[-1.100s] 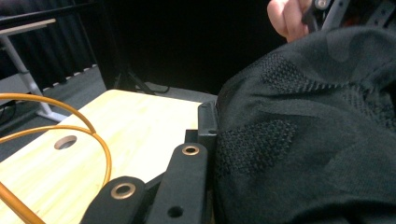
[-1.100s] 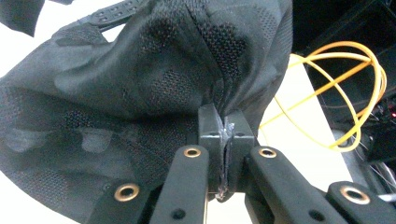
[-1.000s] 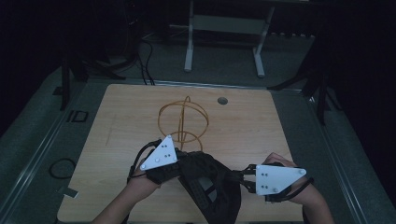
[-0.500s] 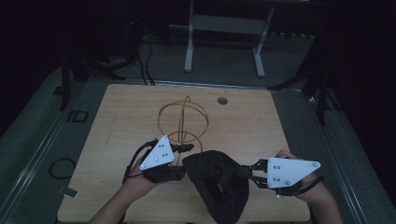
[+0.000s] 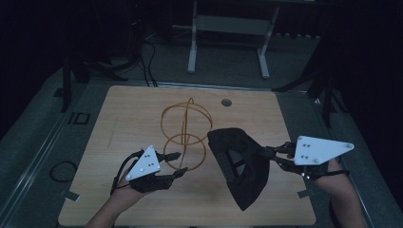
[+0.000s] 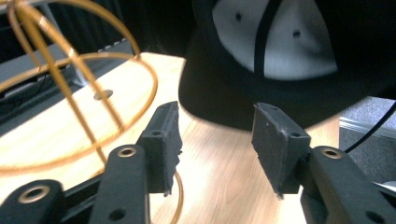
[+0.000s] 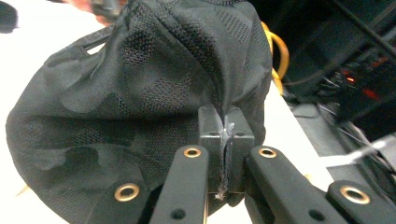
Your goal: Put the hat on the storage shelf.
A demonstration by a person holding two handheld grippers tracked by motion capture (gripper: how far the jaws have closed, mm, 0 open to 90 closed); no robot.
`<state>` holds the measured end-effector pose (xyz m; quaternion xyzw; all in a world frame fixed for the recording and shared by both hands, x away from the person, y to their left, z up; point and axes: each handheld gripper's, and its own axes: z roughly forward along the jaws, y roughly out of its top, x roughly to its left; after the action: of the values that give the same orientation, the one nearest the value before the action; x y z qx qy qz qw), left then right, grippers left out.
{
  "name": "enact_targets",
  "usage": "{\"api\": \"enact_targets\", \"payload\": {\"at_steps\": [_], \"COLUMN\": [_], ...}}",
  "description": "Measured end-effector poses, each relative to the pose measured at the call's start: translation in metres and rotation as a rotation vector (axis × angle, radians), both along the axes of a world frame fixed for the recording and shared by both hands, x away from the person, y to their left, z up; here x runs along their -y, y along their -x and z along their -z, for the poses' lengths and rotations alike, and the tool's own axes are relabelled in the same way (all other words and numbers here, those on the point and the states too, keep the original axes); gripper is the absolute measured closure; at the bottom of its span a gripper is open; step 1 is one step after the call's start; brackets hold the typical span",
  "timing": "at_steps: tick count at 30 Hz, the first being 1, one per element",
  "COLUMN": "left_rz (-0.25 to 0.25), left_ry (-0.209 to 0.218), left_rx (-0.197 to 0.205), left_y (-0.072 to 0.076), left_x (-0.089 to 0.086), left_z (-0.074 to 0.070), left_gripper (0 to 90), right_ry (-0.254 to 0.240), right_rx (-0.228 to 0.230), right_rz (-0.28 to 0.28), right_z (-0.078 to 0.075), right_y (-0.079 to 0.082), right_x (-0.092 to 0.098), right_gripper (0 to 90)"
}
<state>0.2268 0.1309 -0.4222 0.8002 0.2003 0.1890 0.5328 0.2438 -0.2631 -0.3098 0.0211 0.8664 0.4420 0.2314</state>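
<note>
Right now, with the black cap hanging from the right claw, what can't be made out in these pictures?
- Black cap: whether its lowest point touches the table is hidden by darkness, high view.
- Wire stand: its top is cut by the frame edge, left claw view.
- Right claw: the pinched fabric edge is hidden between the shut jaws.

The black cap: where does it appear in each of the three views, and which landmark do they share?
High view: black cap right of centre, hanging from the right gripper.
Left gripper view: cap at top, beyond the open jaws.
Right gripper view: cap centre, its fabric pinched between the jaws.
Shared landmark: golden wire stand.
</note>
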Motion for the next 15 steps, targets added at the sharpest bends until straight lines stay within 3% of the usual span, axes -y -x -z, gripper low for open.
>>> {"api": "enact_targets", "payload": {"at_steps": [8,15], "left_rz": [-0.049,-0.077], "left_ry": [-0.006,-0.007], "left_rx": [-0.030,-0.053], "left_y": [0.003,0.005], "left_x": [-0.014,-0.021], "left_z": [0.026,0.045], "left_gripper": [50.2,48.2], "right_ry": [-0.026,-0.041], "right_rx": [0.007,0.020], "right_rz": [0.111,0.144], "right_z": [-0.022,-0.042], "right_y": [-0.032,-0.053], "right_x": [0.009,0.004], "right_gripper": [88.6,88.5]}}
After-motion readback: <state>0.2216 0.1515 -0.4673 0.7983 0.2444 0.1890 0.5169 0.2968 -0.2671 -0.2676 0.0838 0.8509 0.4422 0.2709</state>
